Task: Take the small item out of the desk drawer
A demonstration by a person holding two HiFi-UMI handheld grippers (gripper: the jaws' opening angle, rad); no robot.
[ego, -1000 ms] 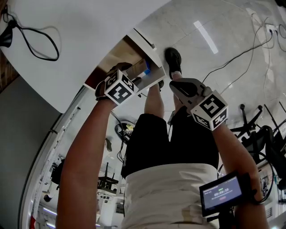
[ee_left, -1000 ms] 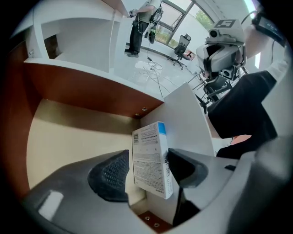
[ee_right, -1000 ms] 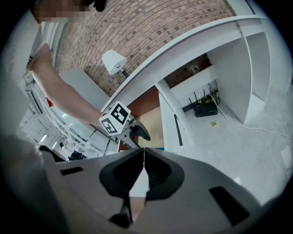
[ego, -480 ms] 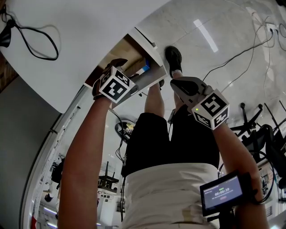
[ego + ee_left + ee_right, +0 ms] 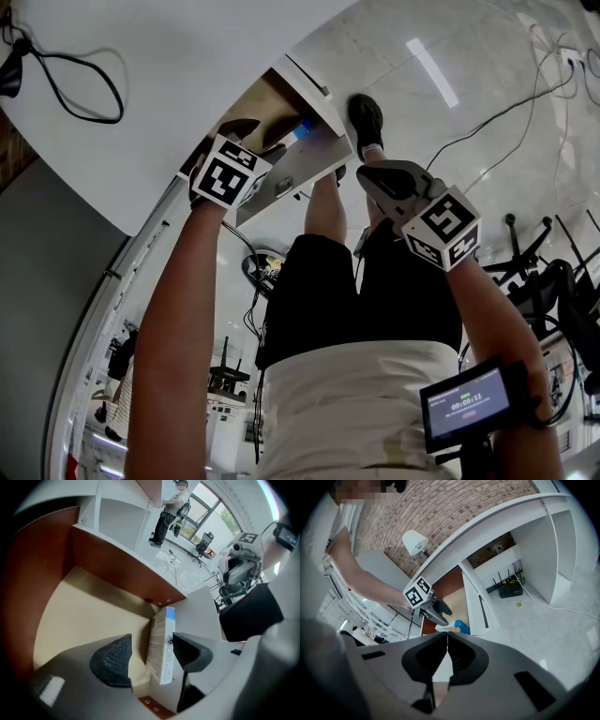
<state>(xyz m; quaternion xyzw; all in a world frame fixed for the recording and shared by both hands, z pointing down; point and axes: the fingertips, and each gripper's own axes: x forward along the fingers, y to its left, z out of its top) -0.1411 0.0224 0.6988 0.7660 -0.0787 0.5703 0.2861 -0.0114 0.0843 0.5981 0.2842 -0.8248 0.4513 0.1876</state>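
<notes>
Reaching down into the open drawer [image 5: 84,616], my left claw [image 5: 151,654] has its jaws set either side of the small box [image 5: 161,639], and they have just been closing in on it. They are not gripping it yet. The pad [image 5: 115,660] over the drawer's tan floor stands clear of the box, with a strip of that floor showing between them. The other pad sits just beside the box on the side of the drawer's pale wall, and I cannot tell whether it touches. The box is white with a blue end. It stands on a long edge inside the drawer, up against that pale wall and near the corner where it meets the brown one. My right claw [image 5: 447,637] hangs outside the drawer, out in front of its pulled-out face, with its jaws pressed together and holding nothing. In the head view the drawer juts out from under the white desk [image 5: 187,56], and a black cable [image 5: 84,89] lies looped on the desk top well back from the drawer
</notes>
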